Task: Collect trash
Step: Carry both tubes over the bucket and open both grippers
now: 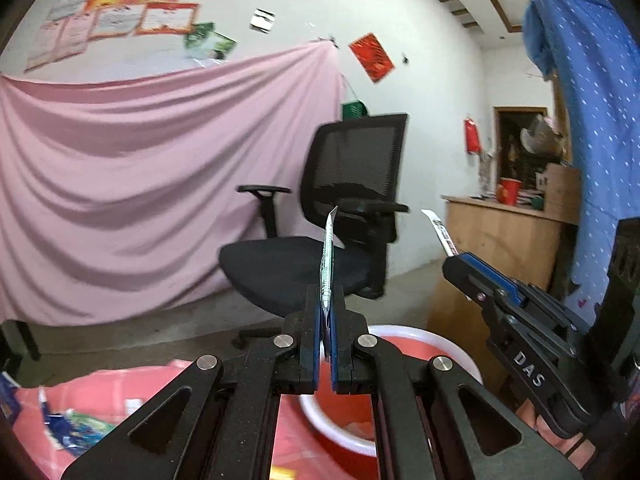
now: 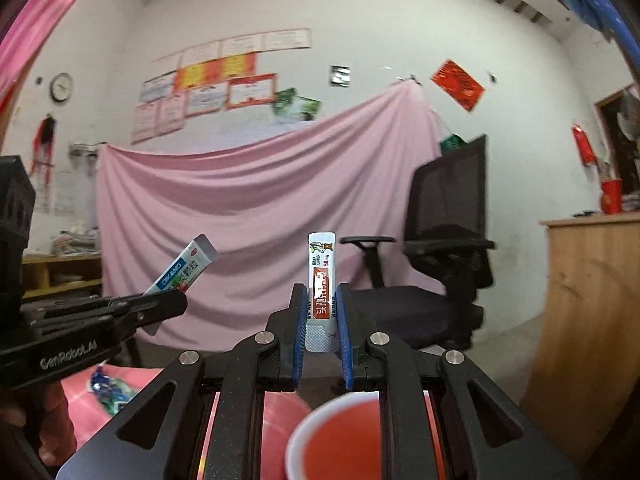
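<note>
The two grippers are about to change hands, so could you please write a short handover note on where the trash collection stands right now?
Left gripper: shut on a green and white sachet, raised off the table.
Right gripper: shut on a red and white sachet, standing upright between the fingers.
Red basin with a white rim sits just below and ahead of both grippers.
Pink table cover holds more wrappers to the left.
Done: two sachets picked up.
Left: drop both, probably into the basin, then collect the remaining wrappers.

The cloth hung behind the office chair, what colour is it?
Plain pale pink, no pattern. The cloth shows best in the right wrist view, draped wide behind the office chair.
</note>
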A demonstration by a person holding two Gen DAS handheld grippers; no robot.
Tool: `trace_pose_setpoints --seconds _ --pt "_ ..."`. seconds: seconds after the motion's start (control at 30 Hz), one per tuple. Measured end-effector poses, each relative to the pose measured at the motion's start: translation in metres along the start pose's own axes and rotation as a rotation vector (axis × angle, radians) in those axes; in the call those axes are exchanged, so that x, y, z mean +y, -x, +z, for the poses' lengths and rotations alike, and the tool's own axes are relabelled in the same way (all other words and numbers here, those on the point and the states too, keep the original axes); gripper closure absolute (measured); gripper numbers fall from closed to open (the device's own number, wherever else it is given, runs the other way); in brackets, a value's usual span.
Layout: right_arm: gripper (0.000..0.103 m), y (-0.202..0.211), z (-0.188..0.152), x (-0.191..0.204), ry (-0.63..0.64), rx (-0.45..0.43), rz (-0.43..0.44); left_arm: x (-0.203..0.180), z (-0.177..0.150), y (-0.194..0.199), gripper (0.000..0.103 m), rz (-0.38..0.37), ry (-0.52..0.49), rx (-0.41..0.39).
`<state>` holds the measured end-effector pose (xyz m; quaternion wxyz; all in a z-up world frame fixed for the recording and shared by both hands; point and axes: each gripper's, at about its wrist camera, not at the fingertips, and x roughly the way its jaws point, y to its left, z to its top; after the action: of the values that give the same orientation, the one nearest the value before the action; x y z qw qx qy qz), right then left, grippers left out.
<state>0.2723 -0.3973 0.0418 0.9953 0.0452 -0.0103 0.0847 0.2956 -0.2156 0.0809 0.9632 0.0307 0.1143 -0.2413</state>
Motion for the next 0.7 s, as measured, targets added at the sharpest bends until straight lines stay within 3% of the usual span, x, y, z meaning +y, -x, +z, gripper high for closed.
trace_pose_setpoints --seconds 0.3,0.7 --pt "0.09 -0.011 -0.013 -0.034 -0.052 0.091 -0.096 -0.024 -0.014 -0.039 0.101 -0.092 0.02 0.107" --pt "0.09 -0.03 -0.035 -0.051 -0.105 0.249 -0.136 -0.008 -0.03 -0.074 0.099 -0.138 0.138 0.309"
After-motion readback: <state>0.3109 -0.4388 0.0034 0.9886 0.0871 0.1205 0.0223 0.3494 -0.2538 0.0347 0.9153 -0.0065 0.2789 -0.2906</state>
